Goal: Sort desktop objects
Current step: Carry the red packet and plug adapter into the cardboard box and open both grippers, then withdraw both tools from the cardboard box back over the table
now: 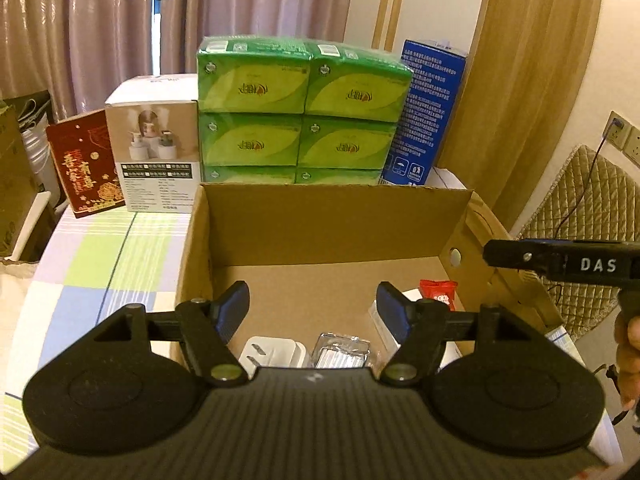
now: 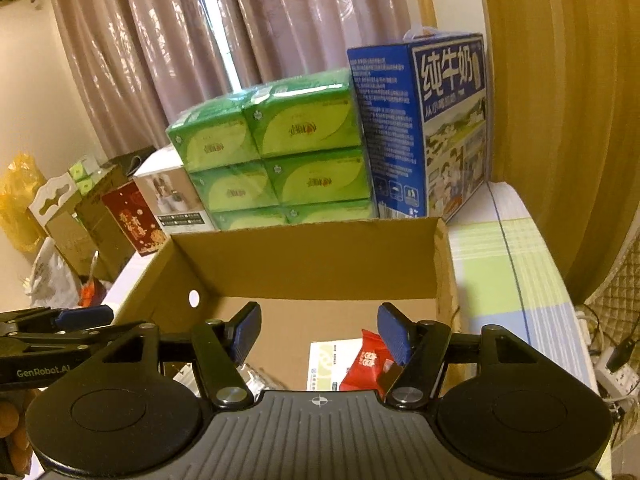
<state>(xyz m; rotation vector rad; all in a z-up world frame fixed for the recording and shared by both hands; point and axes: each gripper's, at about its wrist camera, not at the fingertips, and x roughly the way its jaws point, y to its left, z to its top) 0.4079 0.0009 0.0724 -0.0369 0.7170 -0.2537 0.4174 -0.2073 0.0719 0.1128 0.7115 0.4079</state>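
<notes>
Both grippers hang over an open cardboard box (image 1: 332, 224). The left gripper (image 1: 314, 312) stands wide with nothing between its pads; a white plug (image 1: 272, 354) and a clear packet (image 1: 340, 354) lie just below it. The right gripper (image 2: 320, 334) also stands wide and empty, a red packet (image 2: 366, 364) lying under its right finger on the box floor.

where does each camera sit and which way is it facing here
Left wrist: sits on the left gripper, looking forward and down into the cardboard box; its open jaws show, plus the right gripper and a hand at the right edge.
Right wrist: sits on the right gripper, facing the same box from its right side; its open jaws show, with the left gripper at the left edge.
Shared: box, red packet, green tissue packs, blue milk carton.
</notes>
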